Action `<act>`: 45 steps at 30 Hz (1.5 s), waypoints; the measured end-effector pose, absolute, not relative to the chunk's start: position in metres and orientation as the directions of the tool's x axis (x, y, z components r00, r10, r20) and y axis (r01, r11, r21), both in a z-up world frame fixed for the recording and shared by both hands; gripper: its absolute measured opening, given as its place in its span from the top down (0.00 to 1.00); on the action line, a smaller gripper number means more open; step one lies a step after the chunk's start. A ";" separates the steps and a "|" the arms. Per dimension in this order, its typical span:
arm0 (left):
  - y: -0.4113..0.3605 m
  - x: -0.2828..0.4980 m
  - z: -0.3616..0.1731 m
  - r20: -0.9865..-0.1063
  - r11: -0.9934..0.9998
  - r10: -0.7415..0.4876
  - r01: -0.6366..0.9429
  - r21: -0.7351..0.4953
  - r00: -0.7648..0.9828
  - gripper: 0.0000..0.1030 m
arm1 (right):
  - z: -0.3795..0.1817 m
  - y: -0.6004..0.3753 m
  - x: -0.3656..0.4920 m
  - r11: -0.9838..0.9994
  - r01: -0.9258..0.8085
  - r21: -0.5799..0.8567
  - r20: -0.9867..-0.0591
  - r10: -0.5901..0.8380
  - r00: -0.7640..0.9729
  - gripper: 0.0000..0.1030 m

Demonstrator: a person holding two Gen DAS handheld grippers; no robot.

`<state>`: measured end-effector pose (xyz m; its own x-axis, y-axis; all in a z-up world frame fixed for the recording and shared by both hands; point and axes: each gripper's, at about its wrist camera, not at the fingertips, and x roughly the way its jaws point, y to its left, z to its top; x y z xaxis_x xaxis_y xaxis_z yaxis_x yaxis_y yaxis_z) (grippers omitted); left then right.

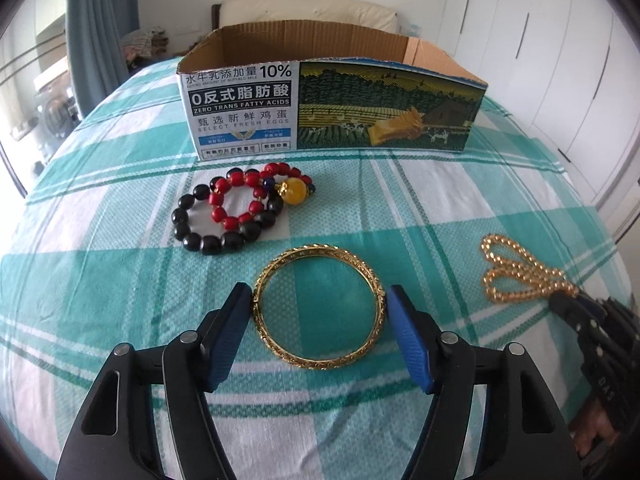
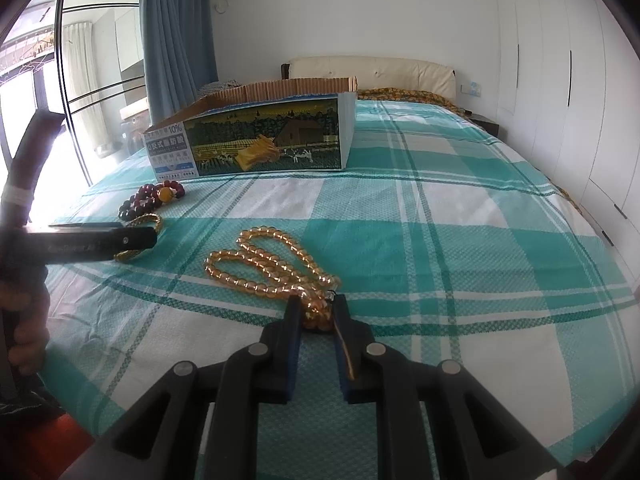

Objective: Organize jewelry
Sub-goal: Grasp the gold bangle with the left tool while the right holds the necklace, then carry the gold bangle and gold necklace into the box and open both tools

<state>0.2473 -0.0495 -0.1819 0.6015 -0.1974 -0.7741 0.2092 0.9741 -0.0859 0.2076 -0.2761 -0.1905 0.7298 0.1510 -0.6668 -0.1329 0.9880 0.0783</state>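
We count four pieces on the bed: one gold bangle, one amber bead strand, and one black bracelet overlapped by one red bracelet. The left tool is spread, touching the bangle's sides; the right tool is clamped on the strand's knot, partly hidden. One cardboard box sits at 12 o'clock.

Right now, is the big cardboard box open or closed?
Open. The cardboard box has no lid on top, and the left wrist view shows its brown inside walls. What lies inside it, I cannot tell.
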 end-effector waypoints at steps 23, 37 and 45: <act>-0.036 0.209 -0.190 -0.759 0.967 -0.177 0.254 -0.015 0.627 0.17 | -0.187 -0.270 0.209 0.986 -0.164 0.040 -0.698 0.145 0.701 0.79; -0.025 0.211 -0.162 -0.724 0.966 -0.226 0.247 -0.078 0.652 0.33 | -0.140 -0.275 0.210 0.964 -0.200 0.173 -0.657 0.264 0.706 0.92; -0.013 0.215 -0.142 -0.700 0.972 -0.218 0.217 -0.092 0.681 0.33 | -0.135 -0.290 0.209 0.958 -0.177 0.227 -0.637 0.283 0.717 0.92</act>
<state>0.2147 -0.0130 -0.1420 0.6806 -0.2179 -0.6996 0.2166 0.9719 -0.0919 0.2090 -0.2898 -0.1350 0.7172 0.2834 -0.6366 -0.1772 0.9577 0.2267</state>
